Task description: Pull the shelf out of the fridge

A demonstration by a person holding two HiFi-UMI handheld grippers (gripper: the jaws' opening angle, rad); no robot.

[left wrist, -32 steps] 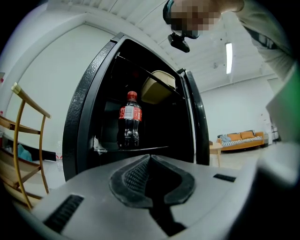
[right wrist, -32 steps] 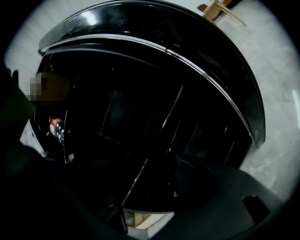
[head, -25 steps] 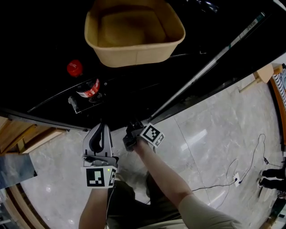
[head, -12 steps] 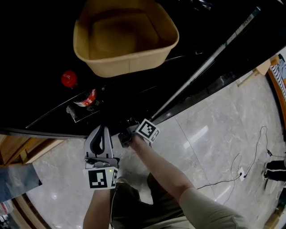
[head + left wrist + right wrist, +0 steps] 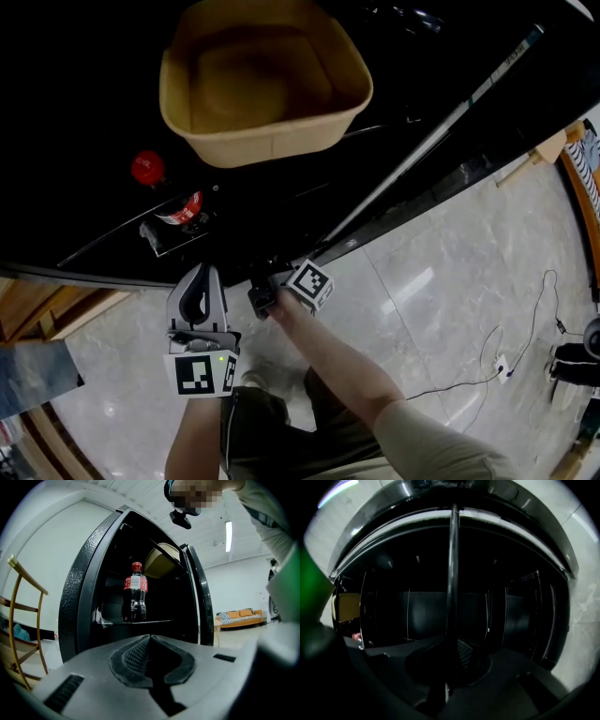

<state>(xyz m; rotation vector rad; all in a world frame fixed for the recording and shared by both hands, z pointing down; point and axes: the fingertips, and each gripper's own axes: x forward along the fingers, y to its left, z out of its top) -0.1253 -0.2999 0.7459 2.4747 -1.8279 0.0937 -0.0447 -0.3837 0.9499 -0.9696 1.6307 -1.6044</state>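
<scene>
Between the pads of the right gripper point(image 5: 449, 645), at six o'clock in its own view, sits the front edge of one shelf point(image 5: 451, 569). It shows as a thin dark bar running up to twelve o'clock. The jaws have just been closing and now clamp it. One fridge point(image 5: 79, 588) stands open, with two grippers at its mouth. The left gripper point(image 5: 150, 639), at eight o'clock of the right one in the head view, has its jaws together on nothing. One cola bottle point(image 5: 135, 597) stands upright on a shelf, with one tan bowl point(image 5: 267, 84) at its one o'clock, higher up. The head view is too dark inside to trace the clamped shelf. There the bottle shows only its red cap and label. I cannot tell whether the bottle's shelf is the gripped one.
</scene>
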